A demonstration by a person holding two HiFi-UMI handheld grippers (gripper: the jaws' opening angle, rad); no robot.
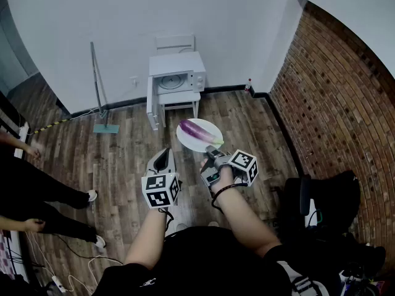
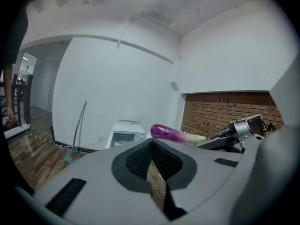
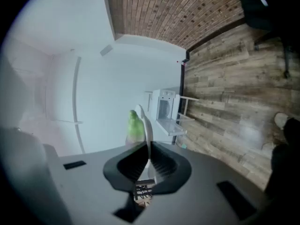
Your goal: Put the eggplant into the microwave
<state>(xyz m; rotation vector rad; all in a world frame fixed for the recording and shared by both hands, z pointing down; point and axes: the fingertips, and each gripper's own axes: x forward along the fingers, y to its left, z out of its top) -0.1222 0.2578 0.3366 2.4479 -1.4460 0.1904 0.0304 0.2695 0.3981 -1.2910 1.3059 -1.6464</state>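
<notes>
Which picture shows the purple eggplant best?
The head view: the whole eggplant lies on the white plate. The left gripper view shows it side-on; the right gripper view shows only its green tip.

Bare wooden floor (image 1: 123, 147) lies open from the held plate (image 1: 188, 142) to the microwave (image 1: 179, 81) on its small white table (image 1: 179, 101), flanked by a mop (image 1: 97, 85) and a person's legs (image 1: 43, 193) on the left, a brick wall (image 1: 333, 103) and black chair (image 1: 333, 202) on the right.

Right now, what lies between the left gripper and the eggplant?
Only the near rim of the white plate; in the head view, the rest is bare wooden floor.
</notes>
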